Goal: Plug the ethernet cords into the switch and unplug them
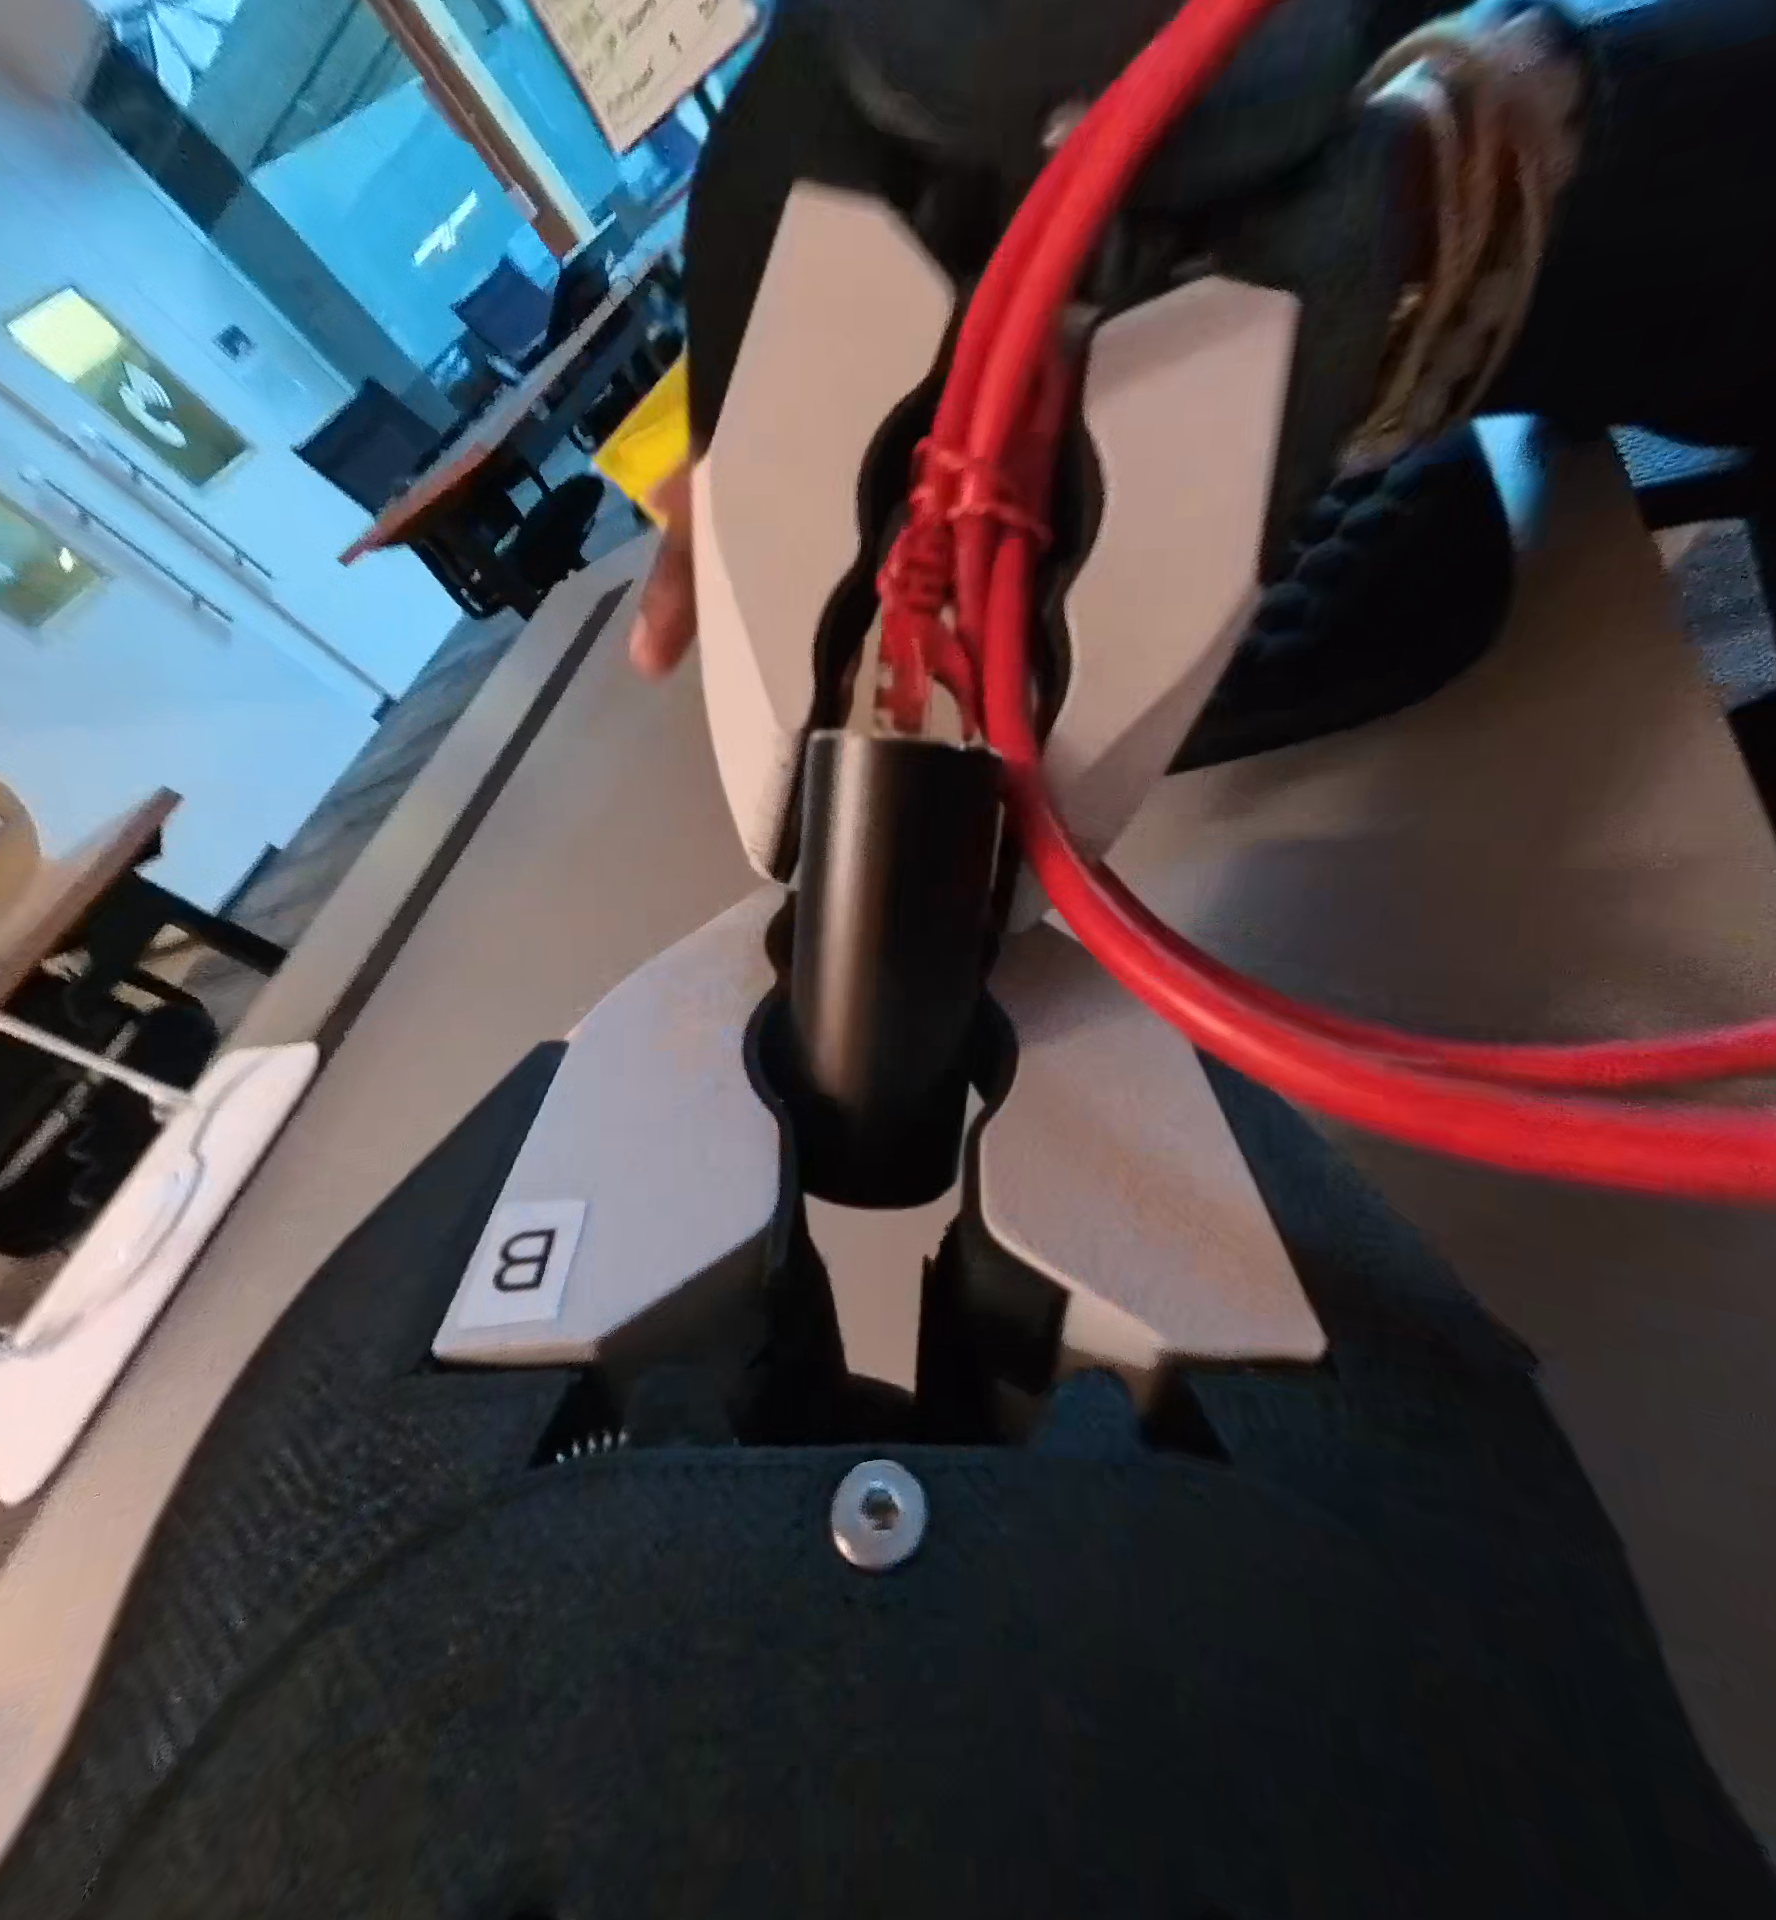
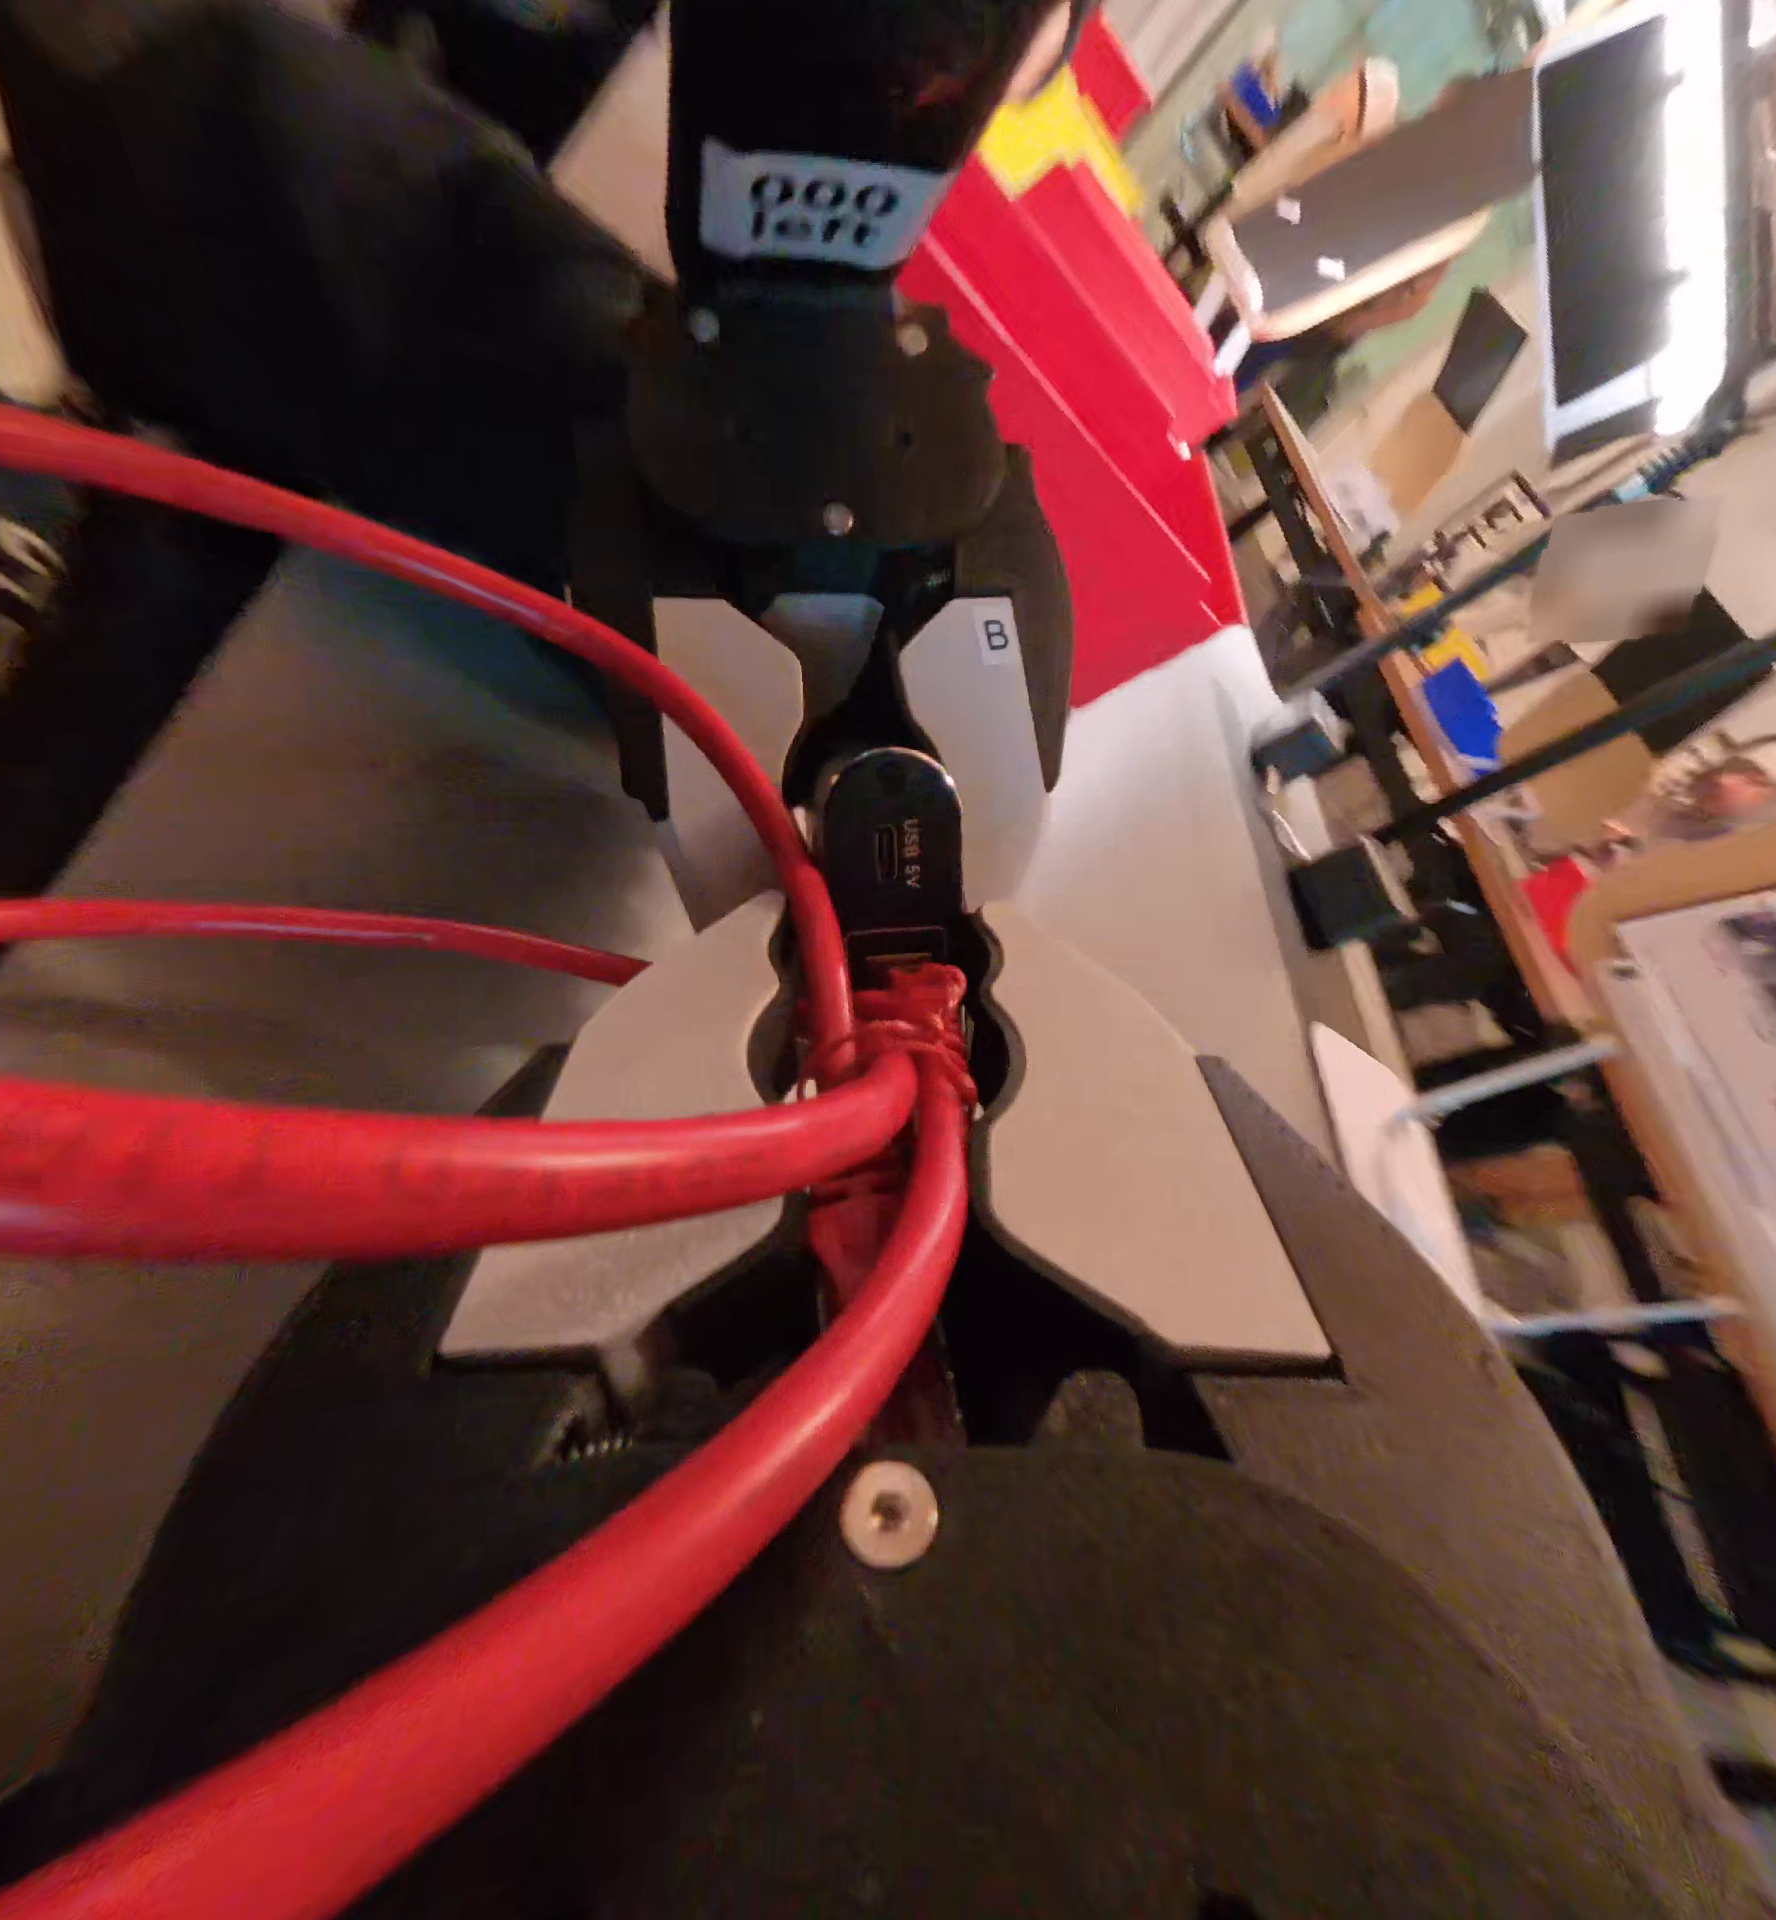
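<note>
A small black switch (image 1: 894, 987) is clamped between the fingers of my left gripper (image 1: 889, 935), held above the beige table. My right gripper (image 1: 925, 748) faces it from the far side and is shut on a tied bundle of red ethernet plugs (image 1: 941, 582). In the right wrist view, my right gripper (image 2: 879, 935) grips the red plugs (image 2: 910, 1013) right at the port face of the switch (image 2: 889, 831). The left gripper (image 2: 863, 821) holds the switch from beyond. How deep the plugs sit is hidden. Red cords (image 2: 448, 1153) loop off to the left.
The red cords (image 1: 1331, 1060) hang over the beige table (image 1: 1486, 1403). A white flat device (image 1: 136, 1247) lies near the table's left edge. Red and yellow bins (image 2: 1071, 364) stand behind. A person in dark clothes (image 1: 1694, 260) is close behind the grippers. My two grippers' fingertips are within a few centimetres of each other.
</note>
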`<state>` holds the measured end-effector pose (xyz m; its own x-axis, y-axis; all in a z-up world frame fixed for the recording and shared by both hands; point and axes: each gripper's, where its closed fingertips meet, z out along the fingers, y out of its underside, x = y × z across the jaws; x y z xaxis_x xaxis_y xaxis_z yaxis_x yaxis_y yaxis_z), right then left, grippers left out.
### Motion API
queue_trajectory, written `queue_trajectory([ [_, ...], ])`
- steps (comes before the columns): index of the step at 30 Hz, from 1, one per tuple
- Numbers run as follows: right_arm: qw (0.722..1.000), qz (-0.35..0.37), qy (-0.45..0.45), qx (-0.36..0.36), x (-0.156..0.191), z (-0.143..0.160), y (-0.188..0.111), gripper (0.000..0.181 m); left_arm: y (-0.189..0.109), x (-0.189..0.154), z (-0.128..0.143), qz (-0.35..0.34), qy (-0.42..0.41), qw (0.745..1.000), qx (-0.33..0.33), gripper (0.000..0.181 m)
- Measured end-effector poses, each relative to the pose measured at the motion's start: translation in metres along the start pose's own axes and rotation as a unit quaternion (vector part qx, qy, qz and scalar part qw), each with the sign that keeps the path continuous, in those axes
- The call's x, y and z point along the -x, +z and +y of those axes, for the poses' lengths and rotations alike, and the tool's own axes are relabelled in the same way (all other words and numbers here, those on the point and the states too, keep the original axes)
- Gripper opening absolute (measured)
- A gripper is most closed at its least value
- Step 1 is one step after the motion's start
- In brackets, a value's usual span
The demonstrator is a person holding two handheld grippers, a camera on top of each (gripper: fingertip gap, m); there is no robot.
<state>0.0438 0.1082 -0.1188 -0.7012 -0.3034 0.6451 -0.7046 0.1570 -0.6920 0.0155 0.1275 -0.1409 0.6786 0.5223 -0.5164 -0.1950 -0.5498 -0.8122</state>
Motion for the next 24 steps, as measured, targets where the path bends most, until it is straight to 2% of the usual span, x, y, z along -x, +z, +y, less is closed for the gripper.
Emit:
queue_trajectory([
  [3, 0.995, 0.022, -0.05, 0.084, 0.001, 0.002, 0.006, 0.027, 0.002, 0.003, 0.009, -0.006, 0.008, 1.0, 0.023, 0.031],
  [7, 0.989, 0.034, -0.074, 0.121, 0.0, -0.003, 0.005, 0.027, 0.002, 0.004, 0.004, -0.021, 0.029, 0.999, 0.005, 0.033],
  [12, 0.987, 0.047, -0.087, 0.125, -0.004, -0.006, 0.002, 0.025, -0.001, 0.006, -0.004, -0.024, 0.023, 0.999, -0.02, 0.034],
  [20, 0.988, 0.05, -0.09, 0.119, -0.005, -0.005, 0.002, 0.026, -0.002, 0.01, -0.004, -0.045, 0.047, 0.998, -0.02, 0.037],
  [24, 0.993, 0.06, -0.052, 0.084, -0.012, -0.013, 0.0, 0.025, -0.007, 0.018, -0.014, -0.073, 0.051, 0.995, -0.05, 0.043],
])
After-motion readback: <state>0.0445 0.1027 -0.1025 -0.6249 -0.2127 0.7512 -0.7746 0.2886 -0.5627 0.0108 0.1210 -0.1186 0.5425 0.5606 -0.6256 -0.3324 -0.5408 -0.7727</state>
